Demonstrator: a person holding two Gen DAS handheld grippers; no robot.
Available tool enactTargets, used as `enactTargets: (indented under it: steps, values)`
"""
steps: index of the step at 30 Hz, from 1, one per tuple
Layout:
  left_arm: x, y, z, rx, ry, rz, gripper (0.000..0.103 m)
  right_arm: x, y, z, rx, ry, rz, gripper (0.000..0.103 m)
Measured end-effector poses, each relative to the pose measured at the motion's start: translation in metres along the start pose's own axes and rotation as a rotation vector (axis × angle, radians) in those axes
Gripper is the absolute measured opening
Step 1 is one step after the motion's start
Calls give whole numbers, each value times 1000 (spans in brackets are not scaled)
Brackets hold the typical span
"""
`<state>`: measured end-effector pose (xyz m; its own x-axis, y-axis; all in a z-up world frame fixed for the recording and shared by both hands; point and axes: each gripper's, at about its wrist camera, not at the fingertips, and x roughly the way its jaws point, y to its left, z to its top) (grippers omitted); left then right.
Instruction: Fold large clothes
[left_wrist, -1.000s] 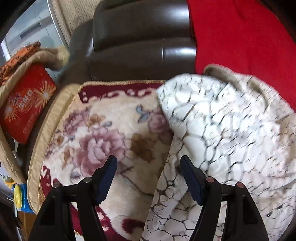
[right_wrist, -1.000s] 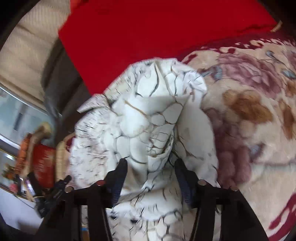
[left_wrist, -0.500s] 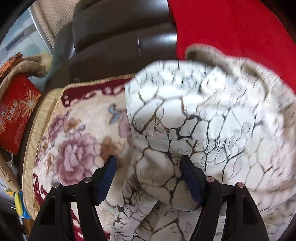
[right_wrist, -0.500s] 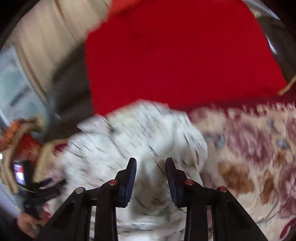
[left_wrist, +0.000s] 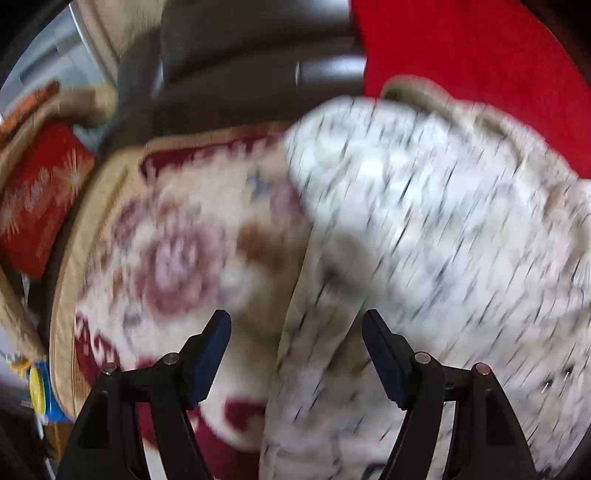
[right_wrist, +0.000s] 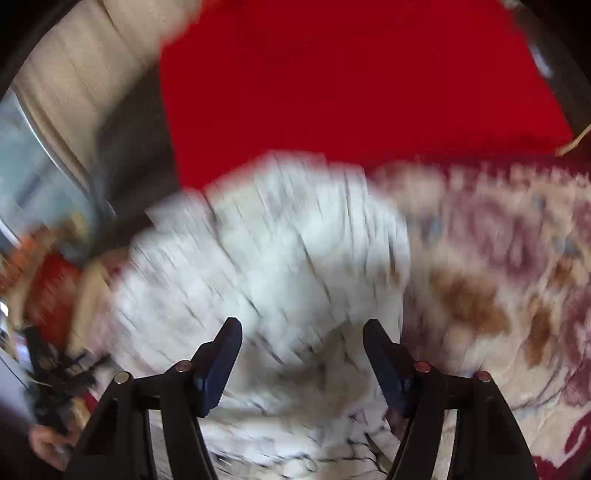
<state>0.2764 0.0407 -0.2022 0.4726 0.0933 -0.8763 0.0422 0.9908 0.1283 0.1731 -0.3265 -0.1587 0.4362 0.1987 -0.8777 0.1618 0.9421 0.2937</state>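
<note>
A large white garment (left_wrist: 424, 229) with a dark crackle pattern lies bunched on a floral blanket (left_wrist: 177, 258); both views are blurred by motion. My left gripper (left_wrist: 295, 332) hovers over the garment's left edge, open; a fold of the cloth runs under the gap, and neither pad presses it. In the right wrist view the same garment (right_wrist: 266, 258) fills the middle. My right gripper (right_wrist: 303, 336) is above it with its jaws opening. Cloth lies below and between the fingers, but nothing is pinched.
A red cloth (right_wrist: 351, 81) covers the dark sofa back (left_wrist: 251, 74) behind the garment. A red printed box (left_wrist: 37, 195) sits in a basket at the left. A person's hand (right_wrist: 44, 443) shows at the lower left, below a dark blurred device.
The right jaws narrowed half a second ago and now stand wide again; the raised bundle they framed has dropped flatter. In the left view the garment has slid right and lower.
</note>
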Motion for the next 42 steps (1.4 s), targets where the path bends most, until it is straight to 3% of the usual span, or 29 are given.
enactTargets:
  steps: [1,3,6,10,14,18,27,32,34,35,36,37,39,40,42]
  values:
    - [-1,6,-7,-9,8,-13,74,9,0,-2,-13,24,-42,65]
    - [-15,24,-27,-16,-17,-74,74,-7,10,-9,-64,-14,-66,65]
    - [-31,54,-61,-10,-19,-156,75,-41,7,-20,-41,-22,62,67]
    - [-43,98,-119,-64,-12,-262,86,-89,-11,-47,-68,-59,126,68]
    - [-31,122,-179,-101,54,-360,86,-122,-49,-91,-40,-30,198,70]
    - [-3,122,-218,-152,123,-532,86,-133,-93,-141,37,42,253,71]
    - [57,113,-249,-314,147,-864,86,-105,-170,-244,313,155,393,79]
    - [58,98,-245,-350,97,-1003,86,-72,-171,-261,416,184,516,79]
    - [52,90,-244,-330,67,-1017,76,-66,-163,-260,416,196,573,79]
    - [51,87,-243,-322,65,-1035,50,-64,-157,-258,396,208,586,79]
    - [48,81,-244,-318,71,-1060,34,-63,-149,-256,362,218,581,78]
    - [46,79,-243,-311,68,-1070,30,-63,-141,-254,335,228,570,75]
    - [38,73,-242,-283,42,-1062,17,-64,-121,-251,261,244,572,50]
    - [34,71,-239,-265,31,-1058,17,-66,-115,-250,225,246,561,28]
    - [30,71,-233,-254,27,-1041,17,-72,-100,-249,152,239,526,24]
